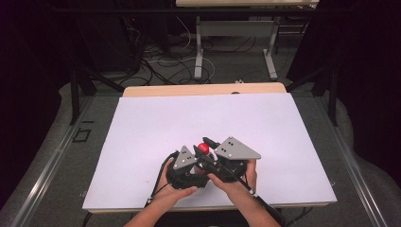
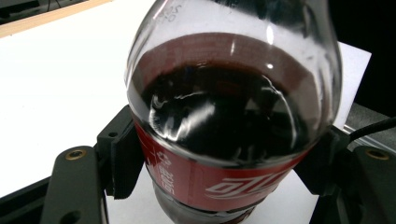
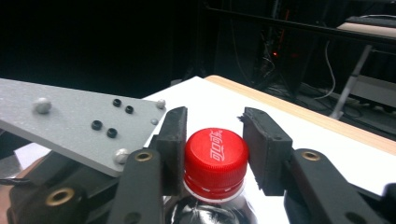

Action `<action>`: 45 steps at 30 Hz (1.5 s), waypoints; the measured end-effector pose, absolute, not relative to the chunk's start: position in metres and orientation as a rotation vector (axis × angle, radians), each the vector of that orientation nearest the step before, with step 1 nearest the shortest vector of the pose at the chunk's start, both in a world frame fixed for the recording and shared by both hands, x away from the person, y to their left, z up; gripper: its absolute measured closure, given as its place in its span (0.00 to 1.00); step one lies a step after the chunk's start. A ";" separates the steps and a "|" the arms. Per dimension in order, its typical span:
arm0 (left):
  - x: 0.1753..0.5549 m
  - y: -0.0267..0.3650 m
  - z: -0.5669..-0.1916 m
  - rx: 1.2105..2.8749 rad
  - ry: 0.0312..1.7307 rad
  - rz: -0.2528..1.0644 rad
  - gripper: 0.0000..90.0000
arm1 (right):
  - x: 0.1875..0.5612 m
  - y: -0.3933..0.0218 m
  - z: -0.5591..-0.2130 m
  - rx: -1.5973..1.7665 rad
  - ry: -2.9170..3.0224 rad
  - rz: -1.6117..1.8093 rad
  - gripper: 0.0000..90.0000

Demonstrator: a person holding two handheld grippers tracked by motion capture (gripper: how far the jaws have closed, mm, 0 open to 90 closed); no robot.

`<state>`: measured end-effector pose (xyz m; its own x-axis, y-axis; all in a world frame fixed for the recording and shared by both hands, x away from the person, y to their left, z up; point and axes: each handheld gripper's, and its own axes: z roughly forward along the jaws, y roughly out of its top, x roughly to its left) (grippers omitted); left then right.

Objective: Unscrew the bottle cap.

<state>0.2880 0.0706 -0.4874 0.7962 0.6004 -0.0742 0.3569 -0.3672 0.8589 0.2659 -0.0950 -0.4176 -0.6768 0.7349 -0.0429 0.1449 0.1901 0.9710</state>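
Both hands low at near edge, left gripper (image 2: 224, 154) clamping cola bottle (image 2: 233, 116), right gripper (image 3: 215, 151) fingers around red cap (image 3: 215, 161), small gap.

The high view looked forward and down over the tabletop (image 1: 142, 123). The left gripper view sat tight against the bottle (image 2: 224, 130); the right gripper view faced its cap (image 3: 215, 158), shared overhead.

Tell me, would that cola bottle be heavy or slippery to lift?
Probably fairly heavy for its size: the bottle looks largely full of dark liquid. Its smooth, glossy wall may be slippery. The ridged red cap likely offers better grip.
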 end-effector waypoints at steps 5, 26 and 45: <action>0.288 0.072 -0.487 1.984 0.706 0.296 0.32 | 0.279 -0.105 -0.415 0.667 2.105 1.584 0.68; 0.292 0.077 -0.487 1.978 0.721 0.304 0.32 | 0.320 -0.125 -0.409 0.432 2.318 1.812 0.58; 0.292 0.075 -0.489 1.977 0.755 0.331 0.32 | 0.261 -0.089 -0.419 0.873 1.890 1.526 0.59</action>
<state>0.2923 0.0754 -0.4892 0.7717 0.6313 -0.0765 0.3709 -0.3491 0.8605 0.2613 -0.0892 -0.4194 -0.6358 0.7716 -0.0201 0.1429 0.1434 0.9793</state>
